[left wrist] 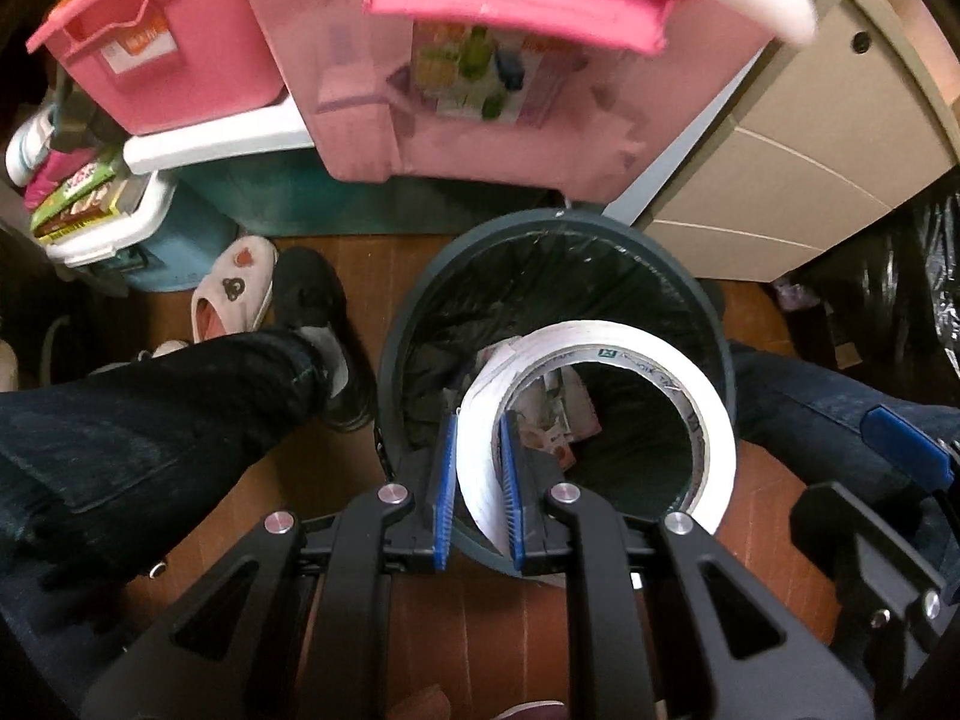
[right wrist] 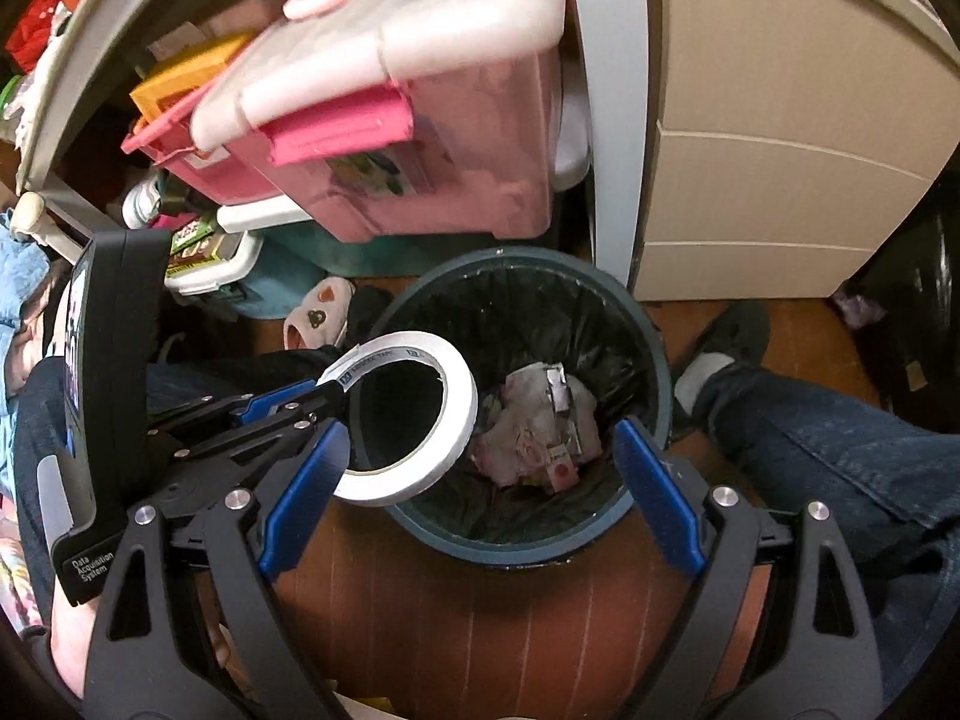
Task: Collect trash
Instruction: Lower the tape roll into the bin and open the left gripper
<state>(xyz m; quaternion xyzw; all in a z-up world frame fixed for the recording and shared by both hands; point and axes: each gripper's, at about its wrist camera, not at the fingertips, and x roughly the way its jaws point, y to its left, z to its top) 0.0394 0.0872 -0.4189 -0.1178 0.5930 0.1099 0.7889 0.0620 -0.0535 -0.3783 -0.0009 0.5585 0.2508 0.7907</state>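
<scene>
My left gripper (left wrist: 479, 420) is shut on a white tape roll (left wrist: 717, 420), pinching its left wall, and holds it above the open dark bin (left wrist: 396, 336). In the right wrist view the same tape roll (right wrist: 465, 420) hangs over the left rim of the bin (right wrist: 654, 348), held by the left gripper (right wrist: 333, 393) coming in from the left. The bin has a black liner and holds crumpled pinkish wrappers and paper (right wrist: 534, 426). My right gripper (right wrist: 480, 441) is open and empty, its blue-padded fingers (right wrist: 657, 492) spread above the near rim of the bin.
Pink plastic storage boxes (left wrist: 480, 108) stand right behind the bin, beside a beige drawer cabinet (left wrist: 780, 150). The person's legs in dark jeans (left wrist: 150, 414) flank the bin on a wooden floor (right wrist: 480, 618). A slipper (left wrist: 234, 294) and black bags (left wrist: 924, 288) lie nearby.
</scene>
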